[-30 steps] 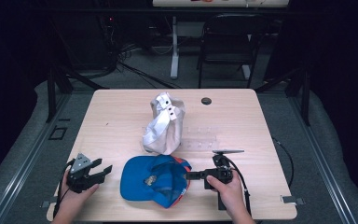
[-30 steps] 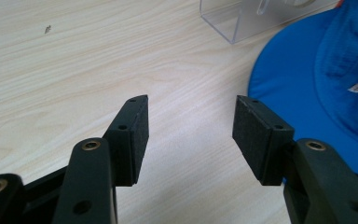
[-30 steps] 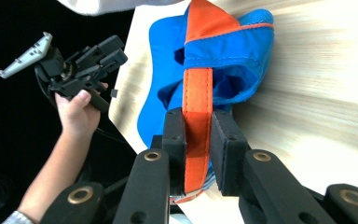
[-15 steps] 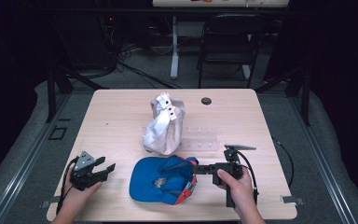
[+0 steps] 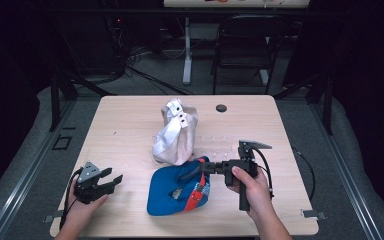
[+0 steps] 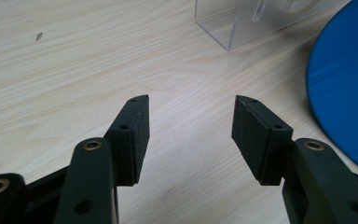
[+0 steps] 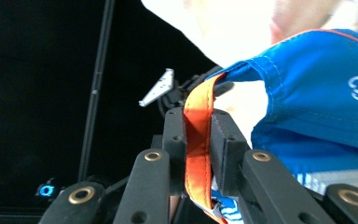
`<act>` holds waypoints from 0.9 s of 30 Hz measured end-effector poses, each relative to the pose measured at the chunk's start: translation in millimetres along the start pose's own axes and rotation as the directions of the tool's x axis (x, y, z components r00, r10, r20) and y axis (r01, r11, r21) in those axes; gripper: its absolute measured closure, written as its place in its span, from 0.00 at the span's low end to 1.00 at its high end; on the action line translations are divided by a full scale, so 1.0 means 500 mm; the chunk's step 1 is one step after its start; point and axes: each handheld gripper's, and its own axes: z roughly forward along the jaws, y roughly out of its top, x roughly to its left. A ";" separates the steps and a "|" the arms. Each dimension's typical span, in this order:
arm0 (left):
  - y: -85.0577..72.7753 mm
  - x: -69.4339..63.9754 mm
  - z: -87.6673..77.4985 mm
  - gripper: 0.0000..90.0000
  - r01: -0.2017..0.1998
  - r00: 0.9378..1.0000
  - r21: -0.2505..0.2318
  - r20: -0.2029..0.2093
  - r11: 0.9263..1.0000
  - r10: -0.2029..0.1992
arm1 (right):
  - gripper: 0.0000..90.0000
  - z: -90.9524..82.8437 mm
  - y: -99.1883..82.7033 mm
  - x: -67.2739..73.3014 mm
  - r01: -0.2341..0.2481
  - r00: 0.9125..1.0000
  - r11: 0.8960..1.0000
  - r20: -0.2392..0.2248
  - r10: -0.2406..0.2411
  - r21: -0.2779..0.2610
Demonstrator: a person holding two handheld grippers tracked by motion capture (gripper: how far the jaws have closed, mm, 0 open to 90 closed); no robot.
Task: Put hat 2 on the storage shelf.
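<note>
Two hand-held grippers work at a pale wooden bench (image 5: 130,130) seen from above. The right hand-held gripper (image 5: 206,167) reaches leftward over the bench, its jaws clenched on the orange strap (image 7: 198,140) of a blue cap (image 5: 167,195). In the right gripper view the strap is pinched flat between the two black pads, running upward to a stitched blue hem, and the cap's fabric hangs to the right with white lettering on it. The cap lies near the front middle of the bench, soft and rumpled, its orange trim showing along the right side. Its raised edge sits at the gripper's tips.

The left hand-held gripper (image 5: 111,181) rests near the front left corner, well apart from the cap in the high view. Its jaws stand wide open and hold nothing; the left gripper view shows bare wood grain between the black foam-faced pads (image 6: 140,135), with the cap's smooth blue curve at the right edge and a clear plastic box (image 6: 256,18) beyond.

Just behind the cap sits a crumpled white bag (image 5: 176,132), touching or nearly touching it. A small black disc (image 5: 221,108) lies near the far edge. The bench's left half and far corners are open. Dark floor surrounds the bench.
</note>
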 end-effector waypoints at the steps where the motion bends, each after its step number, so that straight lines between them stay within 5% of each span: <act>1: 0.000 -0.001 0.000 0.52 -0.001 1.000 -0.001 0.000 1.000 0.001 | 0.87 0.001 0.002 0.005 -0.003 1.000 1.000 -0.009 0.003 0.001; 14: 0.000 -0.001 0.000 0.52 -0.007 1.000 -0.005 0.001 1.000 0.007 | 0.87 -0.013 0.017 0.053 0.015 0.998 1.000 -0.056 -0.016 -0.019; 27: 0.000 -0.005 0.003 0.52 -0.010 1.000 -0.009 -0.001 1.000 0.010 | 0.87 -0.060 0.034 0.107 0.047 0.999 0.998 0.006 -0.046 -0.050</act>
